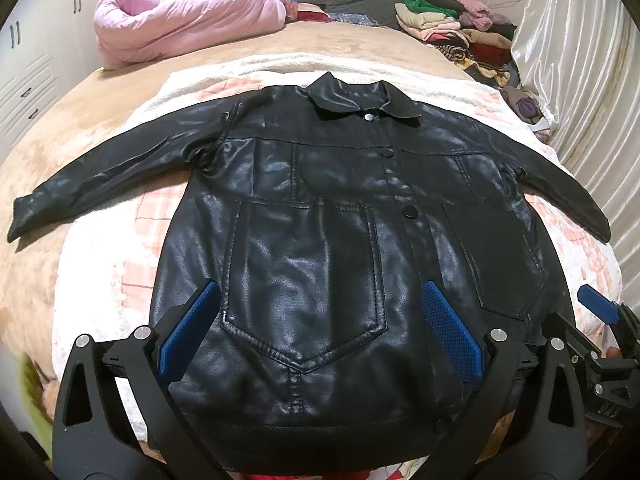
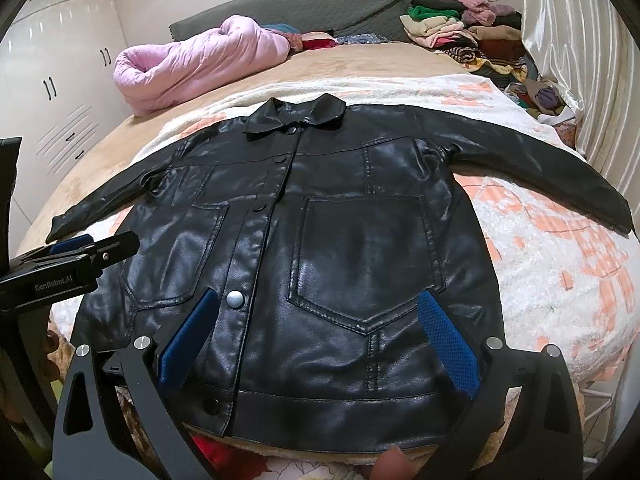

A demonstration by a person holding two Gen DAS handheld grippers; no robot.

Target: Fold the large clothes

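On the bed [image 1: 72,128], a black leather jacket [image 1: 320,240] lies flat, front side up, over a white and pink patterned blanket [image 1: 100,280]. Collar points toward the headboard; hem lies nearest the two grippers. Both sleeves are spread outward to either side, the cuffs reaching past the blanket's edges. The front placket is closed, with snap buttons [image 1: 410,211] visible down its line, and two large patch pockets [image 2: 360,260] sit on the lower panels.

Left gripper [image 1: 320,336]: jaws spread wide, blue pads [image 1: 190,332] well apart, positioned above the hem area over the jacket's pocket. Nothing is held between them. Whether the pads touch the leather cannot be told.

Right gripper [image 2: 320,340]: likewise spread wide, blue pads [image 2: 448,344] either side of the other pocket near the hem, holding nothing. Its body shows at the edge of the left wrist view, beside the jacket's side.

Other items noted: a rolled pink quilt [image 1: 180,16] near the head of the bed, a grey headboard cushion [image 2: 300,4], a heap of mixed clothes [image 1: 452,28] in the far corner, a pale curtain [image 1: 580,80] along one side, white cupboards [image 2: 52,80] on the other.
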